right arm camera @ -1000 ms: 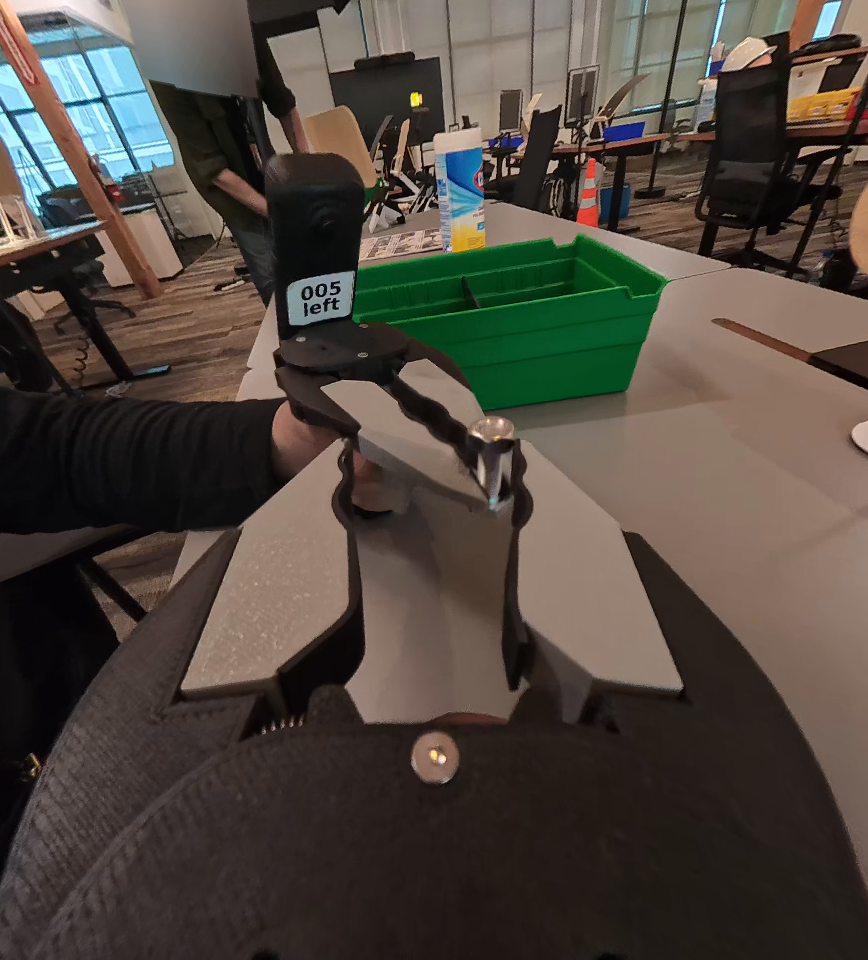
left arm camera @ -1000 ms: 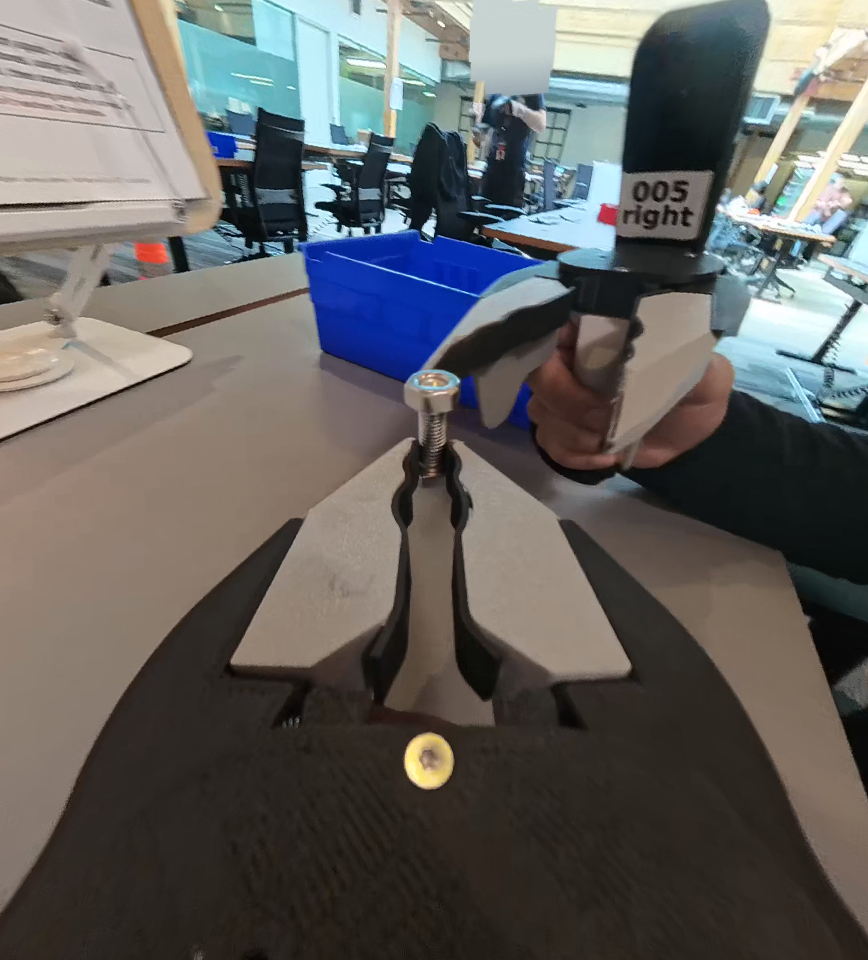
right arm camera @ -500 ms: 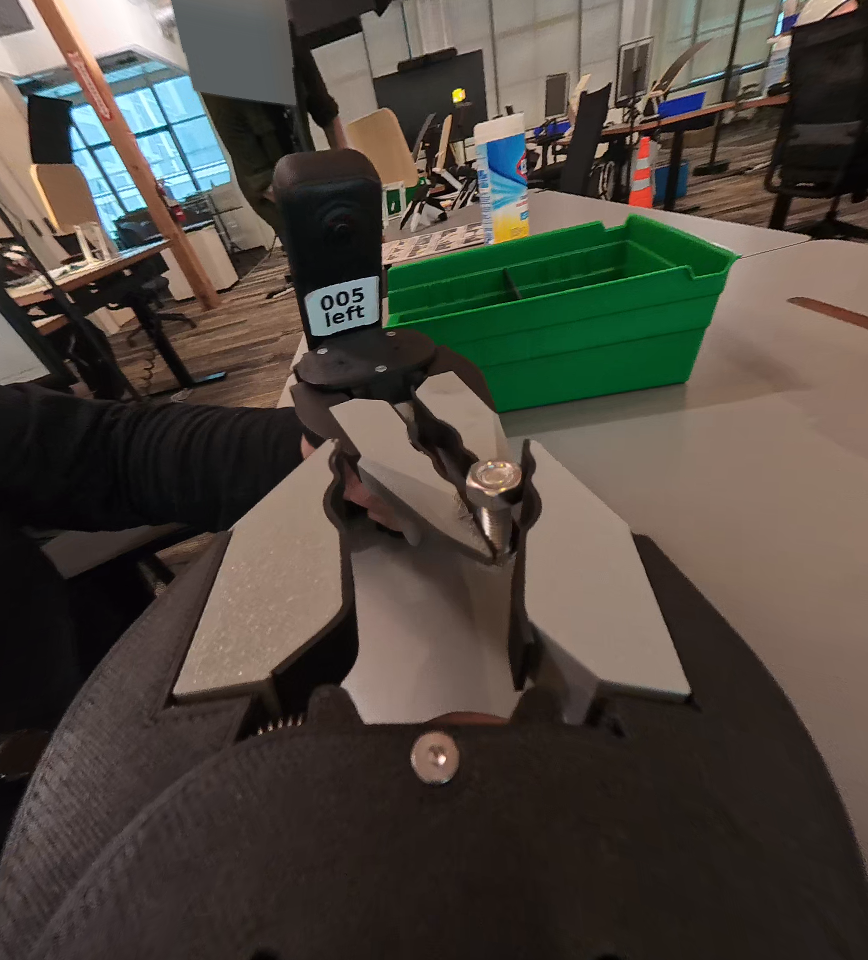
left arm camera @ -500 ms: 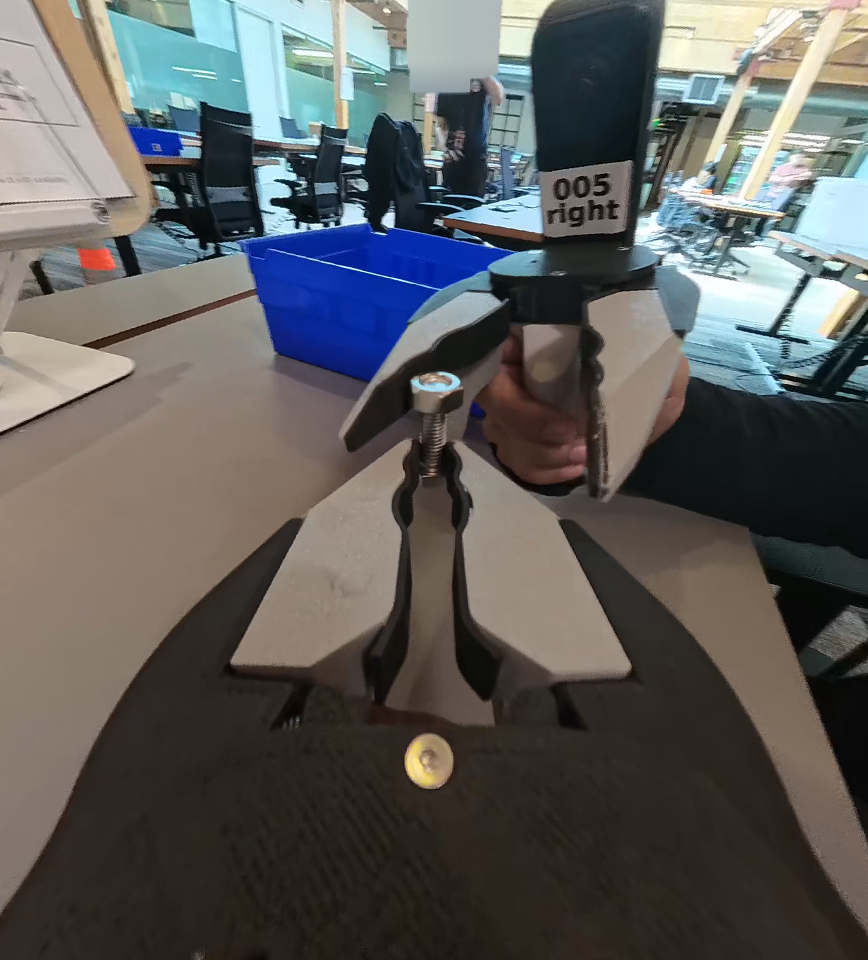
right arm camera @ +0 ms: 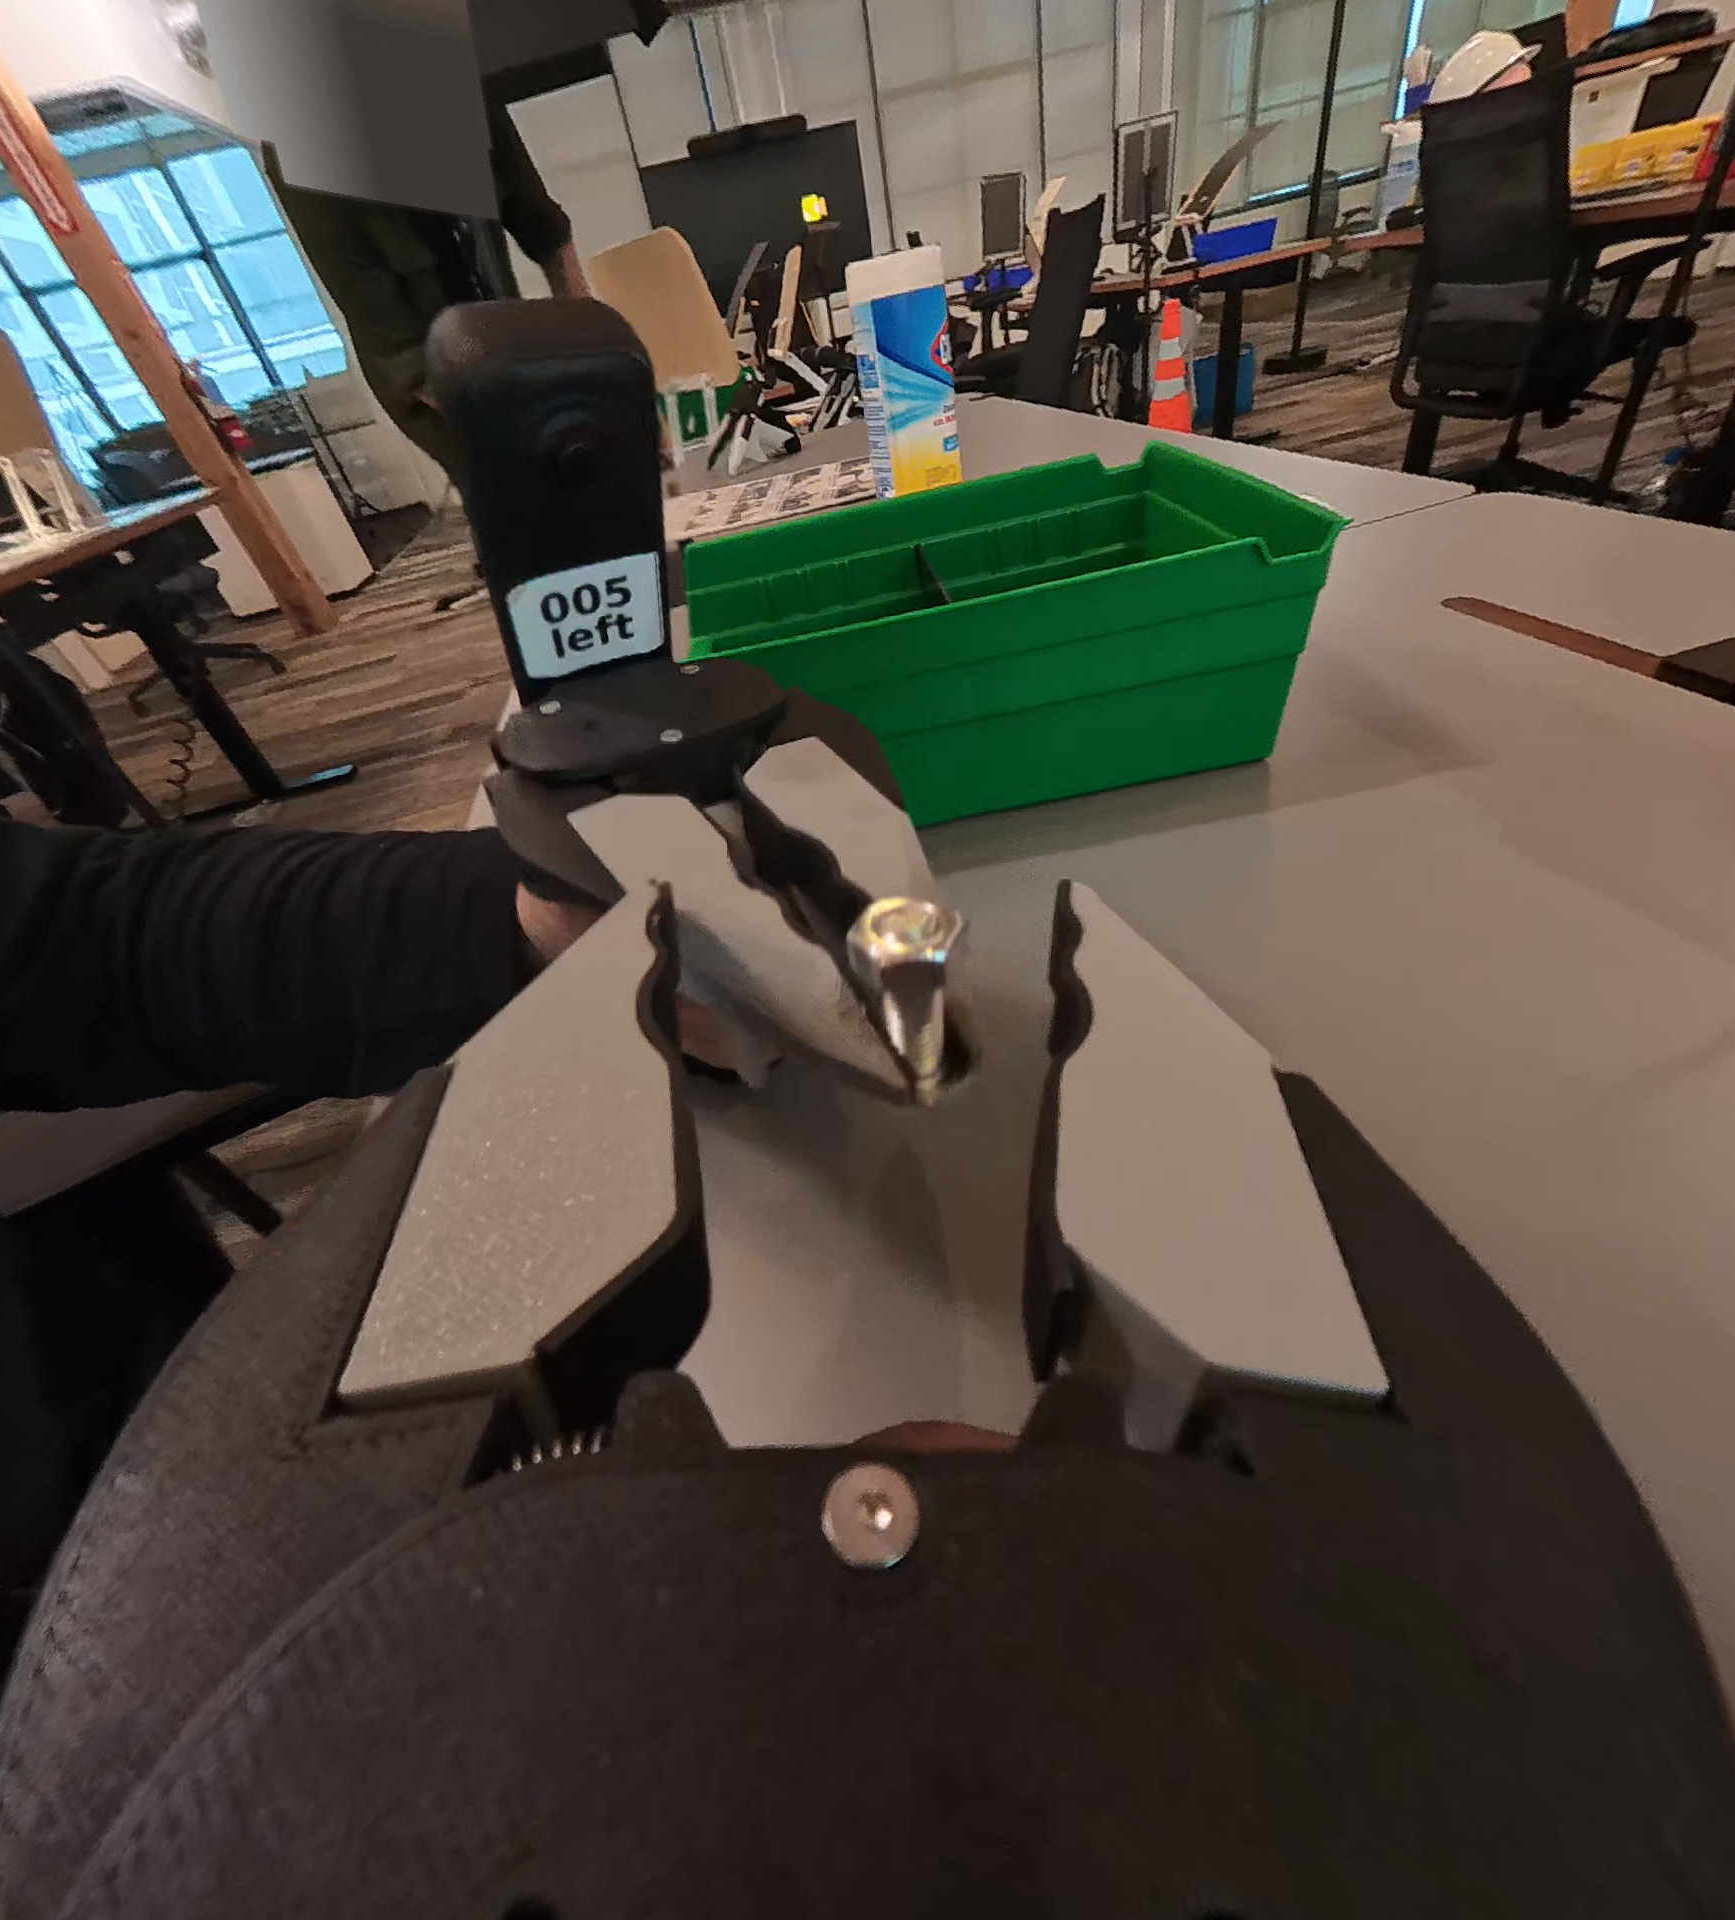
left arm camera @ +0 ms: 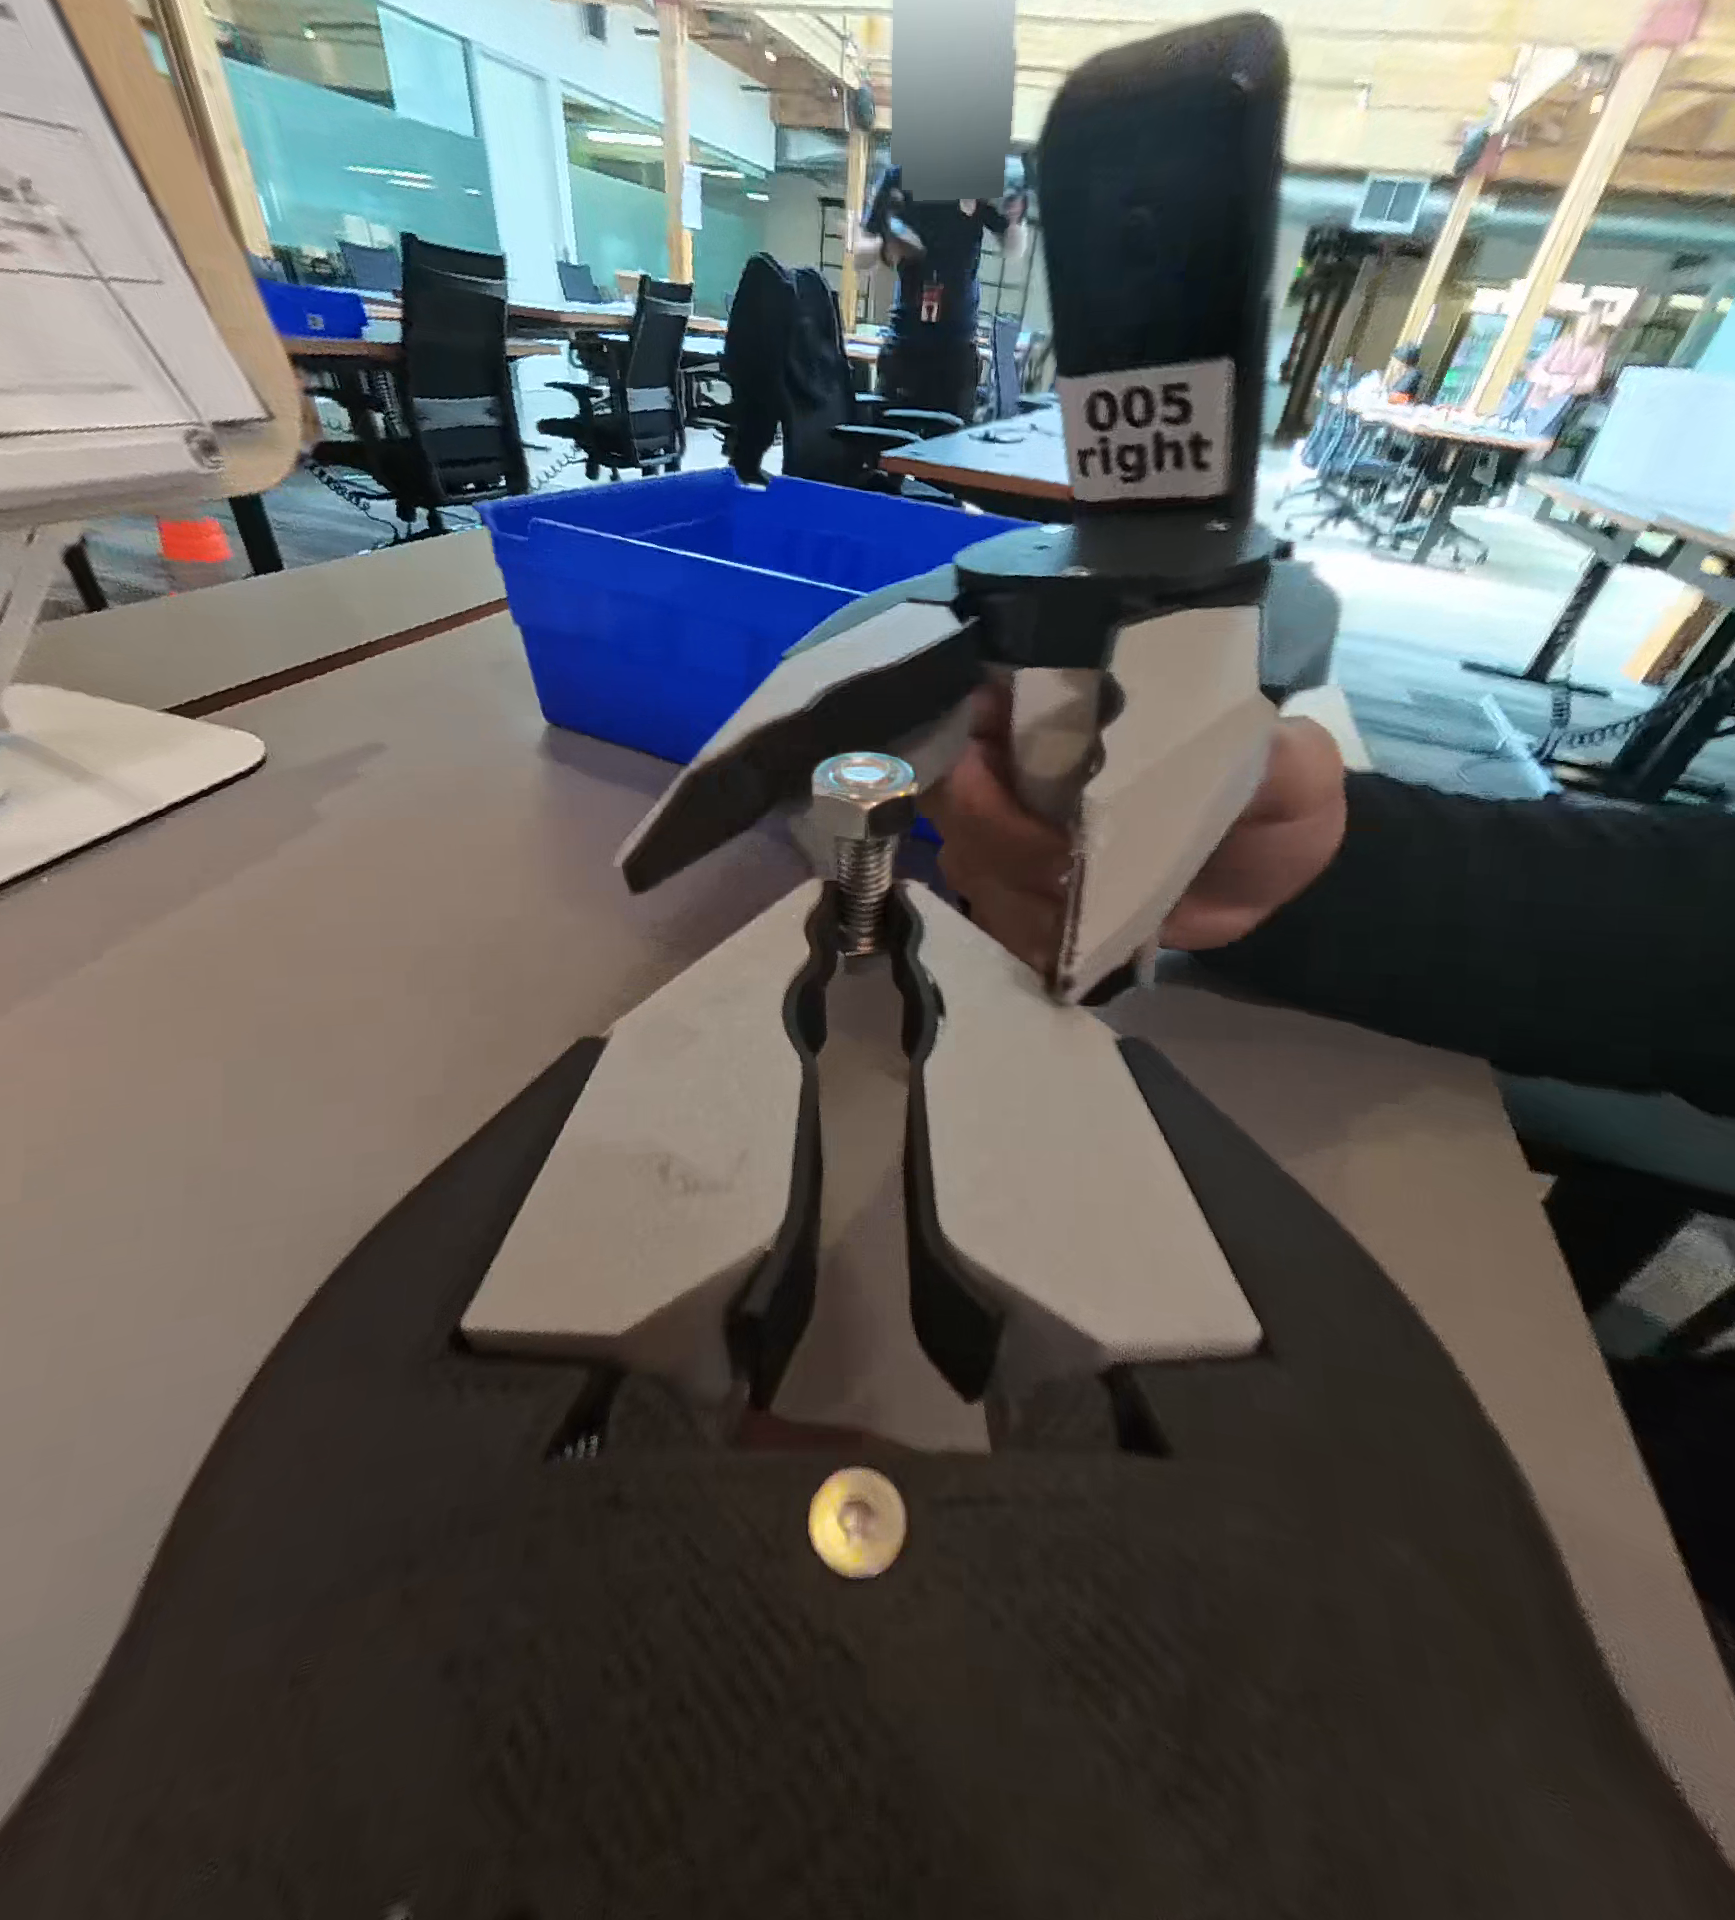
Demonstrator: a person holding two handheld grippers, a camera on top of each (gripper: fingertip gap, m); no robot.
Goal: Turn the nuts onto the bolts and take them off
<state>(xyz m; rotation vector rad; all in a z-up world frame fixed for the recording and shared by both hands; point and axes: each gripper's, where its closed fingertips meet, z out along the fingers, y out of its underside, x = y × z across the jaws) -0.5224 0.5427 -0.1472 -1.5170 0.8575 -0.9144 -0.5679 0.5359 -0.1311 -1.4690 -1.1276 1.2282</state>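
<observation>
Item: bolt (left arm camera: 861, 894), steel, threaded shank, held upright above grey table (left arm camera: 219, 1039). Shank is clenched betw. fingertips of left gripper (left arm camera: 863, 940); hex nut (left arm camera: 863, 800) is seated at the top end of the thread.

Item: right gripper (right arm camera: 863, 997), jaws spread wide, nothing held; nut and bolt are seen betw. its fingers (right arm camera: 1133, 1091) but not touched on either side. In left wrist view, one finger is seen just behind the nut.

Item: blue bin (left arm camera: 697, 603) beyond bolt; green bin (right arm camera: 1008, 644), divided, on the opp. side. Contents not visible.

Step judged: re-grip on nut for next turn. Handling notes: right fingers to be closed squarely on two opp. flats, axis kept in line w/ bolt; left clamp to be kept firm so shank is not spun. Risk: slip off hex corners if approached tilted.
</observation>
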